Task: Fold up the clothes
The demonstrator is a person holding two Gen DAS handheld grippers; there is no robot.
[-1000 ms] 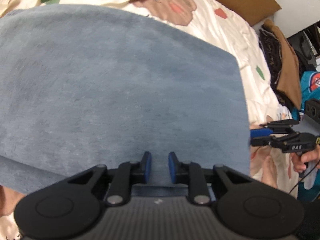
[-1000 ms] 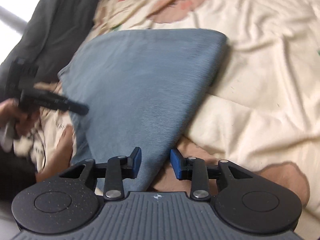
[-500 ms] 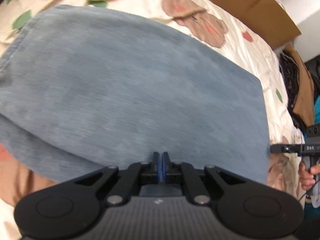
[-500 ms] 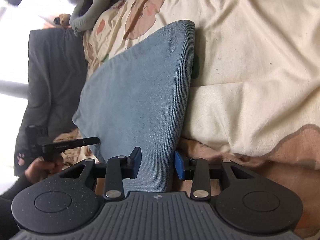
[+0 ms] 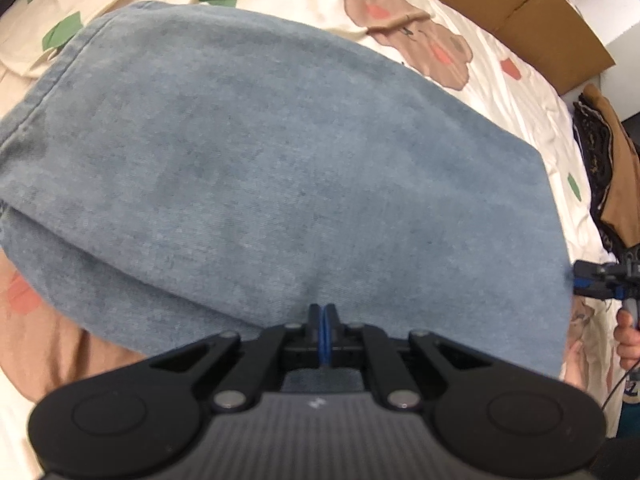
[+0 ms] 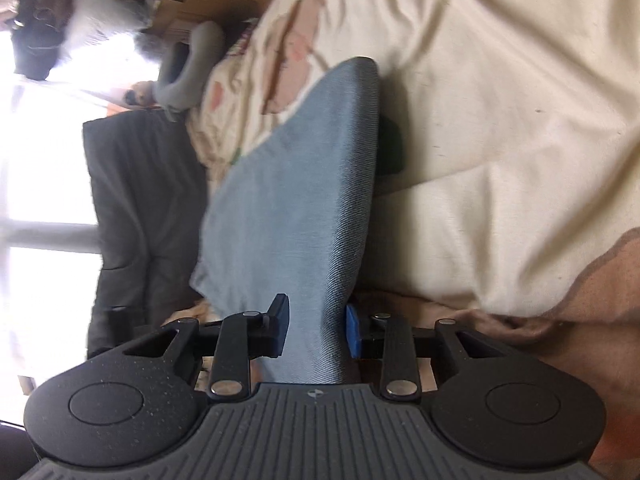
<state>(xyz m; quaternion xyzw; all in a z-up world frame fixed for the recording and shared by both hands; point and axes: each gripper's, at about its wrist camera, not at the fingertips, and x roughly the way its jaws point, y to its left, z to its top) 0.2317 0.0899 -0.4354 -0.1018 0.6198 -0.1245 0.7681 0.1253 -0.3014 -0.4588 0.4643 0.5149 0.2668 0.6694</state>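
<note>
Faded blue denim is filling most of the left wrist view: the folded garment (image 5: 280, 184) is lying spread across the cream bedspread (image 5: 500, 92), which is printed with brown bears and green leaves. A stitched hem is running along the garment's far left edge, and a lower layer is showing under the fold at the left. The left gripper (image 5: 322, 320) is sitting clenched at the near edge of the denim, its blue pads pressed together with the cloth puckering just ahead of them; whether any fabric is caught between them cannot be told. At the right edge of the bed, the right gripper (image 5: 592, 280) is reaching in toward the garment's right corner, with a hand (image 5: 628, 340) holding it. Brown cardboard boxes (image 5: 520, 0) are standing beyond the bed's far edge.

In the right wrist view, the denim (image 6: 296, 200) is standing up as a folded slab on the bedspread (image 6: 500, 100). The right gripper (image 6: 316, 326) is straddling its near end, the jaws spread apart, the right pad touching the cloth. A dark coat (image 6: 136, 200) is hanging at the left.
</note>
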